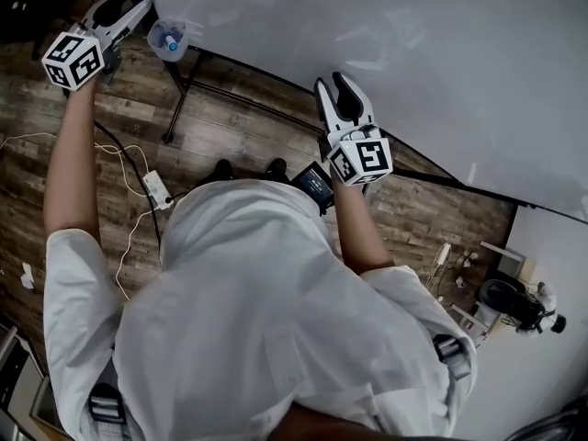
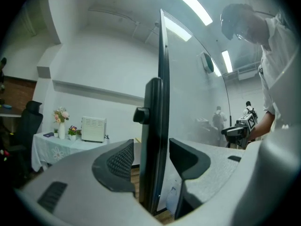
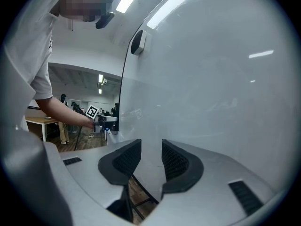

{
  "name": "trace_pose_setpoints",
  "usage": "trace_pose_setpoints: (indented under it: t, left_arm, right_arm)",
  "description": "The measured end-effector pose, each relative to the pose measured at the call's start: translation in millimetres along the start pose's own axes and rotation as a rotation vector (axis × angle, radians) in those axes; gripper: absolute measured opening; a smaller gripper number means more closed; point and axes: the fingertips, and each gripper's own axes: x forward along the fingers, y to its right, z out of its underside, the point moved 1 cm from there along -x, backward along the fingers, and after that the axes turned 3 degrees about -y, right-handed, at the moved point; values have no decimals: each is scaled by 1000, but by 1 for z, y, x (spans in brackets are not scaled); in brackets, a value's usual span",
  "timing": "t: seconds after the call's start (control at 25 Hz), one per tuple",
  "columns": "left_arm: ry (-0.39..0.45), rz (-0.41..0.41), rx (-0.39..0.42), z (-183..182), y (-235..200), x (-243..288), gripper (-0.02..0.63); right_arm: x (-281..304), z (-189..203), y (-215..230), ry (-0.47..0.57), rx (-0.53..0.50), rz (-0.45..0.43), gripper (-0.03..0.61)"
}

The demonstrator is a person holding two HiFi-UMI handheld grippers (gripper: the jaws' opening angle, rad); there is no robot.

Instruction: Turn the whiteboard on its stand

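The big whiteboard is tipped far over above the wooden floor on its black stand. My left gripper is at the board's left end. In the left gripper view the board's thin edge and the dark side post with its knob run up between the jaws, and my left gripper is shut on the post. My right gripper is at the board's near long edge. In the right gripper view the white surface fills the gap, with my right gripper shut on that edge.
A small holder with a blue-capped bottle hangs by the board's left end. A power strip and loose cables lie on the floor at the left. A table with flowers and a dark chair stand beyond. Equipment sits at the right.
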Motion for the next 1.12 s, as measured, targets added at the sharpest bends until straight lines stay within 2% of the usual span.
trace_pose_setpoints:
  t: [0.08, 0.24, 0.44, 0.52, 0.76, 0.92, 1.12]
  left_arm:
    - [28, -40, -9, -7, -5, -16, 232]
    - [42, -95, 23, -21, 7, -41, 232]
    - [118, -150, 80, -48, 60, -66, 230]
    - [157, -163, 80, -54, 86, -71, 230]
    - [187, -141, 25, -35, 171, -60, 224]
    - [159, -104, -2, -9, 229, -53, 216]
    - [128, -42, -49, 13, 300, -62, 141]
  right_arm:
    - [-3, 2, 2, 4, 7, 12, 132]
    - [-15, 3, 8, 18, 19, 44, 132]
    - [-35, 1, 11, 35, 18, 54, 127]
    - [-44, 0, 13, 44, 19, 61, 124]
    - [-83, -6, 11, 77, 12, 82, 109]
    - [-126, -2, 6, 84, 11, 106, 98]
    - [-192, 5, -9, 91, 19, 127, 71]
